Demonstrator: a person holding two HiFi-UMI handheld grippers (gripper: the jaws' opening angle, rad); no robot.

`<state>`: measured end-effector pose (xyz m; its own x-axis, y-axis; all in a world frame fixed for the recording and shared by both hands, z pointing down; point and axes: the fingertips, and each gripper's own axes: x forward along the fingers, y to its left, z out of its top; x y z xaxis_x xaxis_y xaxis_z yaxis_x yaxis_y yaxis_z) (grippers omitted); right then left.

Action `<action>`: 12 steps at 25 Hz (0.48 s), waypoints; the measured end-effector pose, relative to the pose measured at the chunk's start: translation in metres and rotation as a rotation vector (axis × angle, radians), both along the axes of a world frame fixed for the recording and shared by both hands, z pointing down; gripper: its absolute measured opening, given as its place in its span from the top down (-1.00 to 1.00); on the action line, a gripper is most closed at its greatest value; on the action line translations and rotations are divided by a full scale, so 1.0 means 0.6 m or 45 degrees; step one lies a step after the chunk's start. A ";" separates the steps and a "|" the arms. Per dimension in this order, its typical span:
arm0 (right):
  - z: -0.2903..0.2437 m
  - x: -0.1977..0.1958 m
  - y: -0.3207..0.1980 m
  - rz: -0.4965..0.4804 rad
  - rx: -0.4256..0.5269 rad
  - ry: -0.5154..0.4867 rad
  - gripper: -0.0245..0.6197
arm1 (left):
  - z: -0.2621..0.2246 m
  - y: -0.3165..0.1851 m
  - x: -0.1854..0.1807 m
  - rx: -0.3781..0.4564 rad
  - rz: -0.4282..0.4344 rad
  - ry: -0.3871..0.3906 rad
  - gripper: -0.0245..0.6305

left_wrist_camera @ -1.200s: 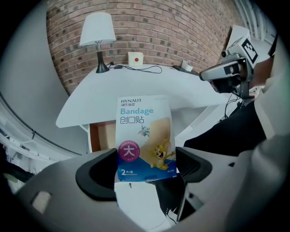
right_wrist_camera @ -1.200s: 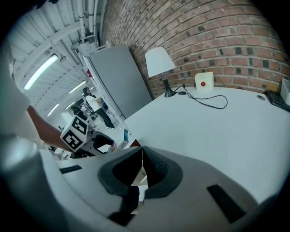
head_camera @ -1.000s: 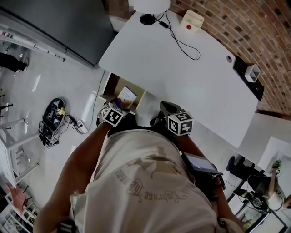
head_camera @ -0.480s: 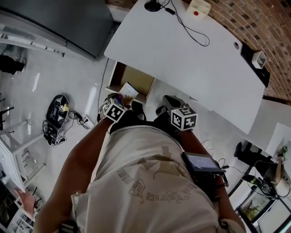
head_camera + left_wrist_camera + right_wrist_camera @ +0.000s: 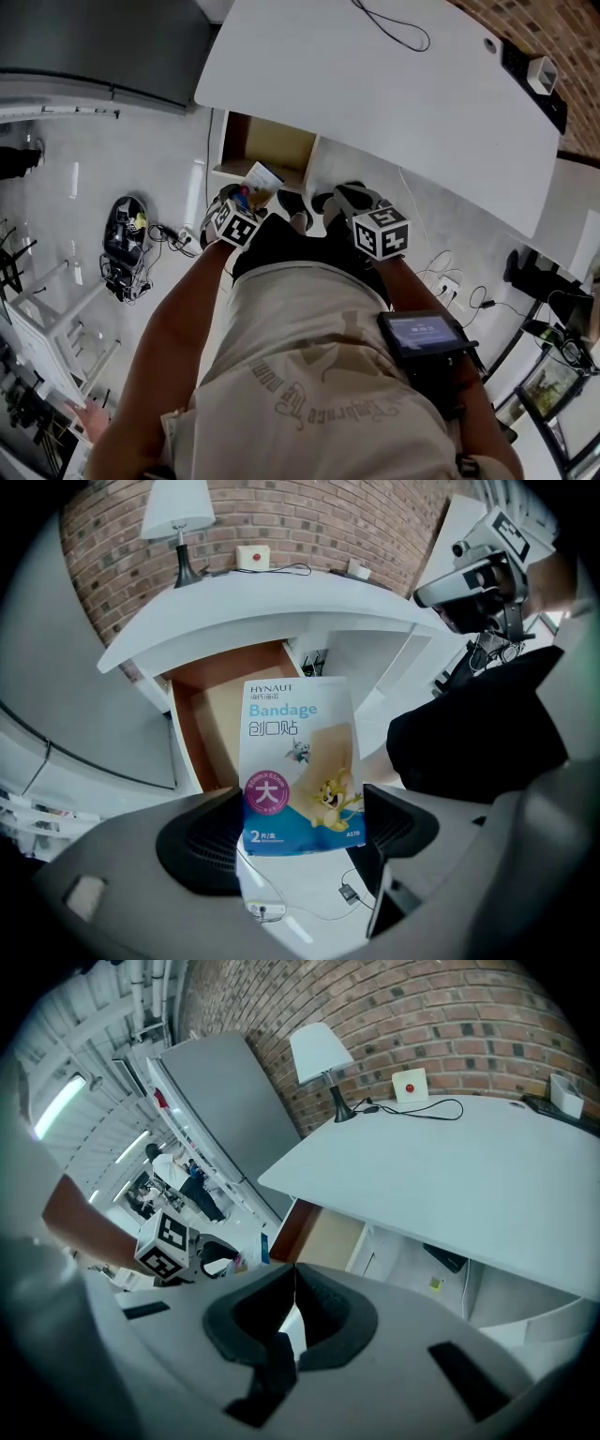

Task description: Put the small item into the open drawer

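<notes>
My left gripper (image 5: 300, 832) is shut on a flat packet of bandages (image 5: 298, 766), white and blue with a cartoon print, held upright in front of the open wooden drawer (image 5: 225, 714) under the white desk (image 5: 281, 602). From the head view the packet (image 5: 260, 178) sticks up past the left gripper (image 5: 246, 199), just short of the drawer (image 5: 272, 150). My right gripper (image 5: 292, 1283) is shut with nothing in it; it shows in the head view (image 5: 352, 202) beside the left one, its marker cube (image 5: 380, 232) behind it.
On the desk stand a lamp (image 5: 321, 1058), a small white box with a red button (image 5: 410, 1084) and a black cable (image 5: 422, 1110). A grey cabinet (image 5: 225, 1110) stands left of the desk. Cables and a bag (image 5: 122, 234) lie on the floor.
The person has stepped back from the desk, so the desk and drawer sit higher in the head view. Both grippers stay close together near the drawer, the packet still held.
</notes>
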<state>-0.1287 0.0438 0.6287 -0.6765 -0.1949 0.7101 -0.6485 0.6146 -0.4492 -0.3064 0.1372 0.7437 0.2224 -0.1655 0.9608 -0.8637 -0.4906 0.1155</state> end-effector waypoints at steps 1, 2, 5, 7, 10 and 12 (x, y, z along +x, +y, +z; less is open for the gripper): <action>0.005 0.001 0.002 -0.002 -0.006 0.001 0.90 | 0.004 -0.004 0.001 0.000 0.000 -0.006 -0.28; 0.010 0.002 0.004 -0.004 -0.011 0.003 0.90 | 0.008 -0.009 0.001 0.000 0.003 -0.015 -0.28; 0.023 0.002 0.006 -0.002 -0.024 0.005 0.90 | 0.020 -0.021 -0.001 -0.002 0.044 -0.049 -0.28; 0.033 -0.003 0.007 0.008 -0.037 -0.005 0.90 | 0.028 -0.030 -0.009 -0.005 0.095 -0.079 -0.28; 0.057 -0.005 0.012 0.004 -0.068 -0.011 0.90 | 0.046 -0.043 -0.013 -0.001 0.179 -0.125 -0.28; 0.068 0.005 0.017 -0.010 -0.086 0.004 0.90 | 0.054 -0.050 0.001 0.017 0.247 -0.143 -0.28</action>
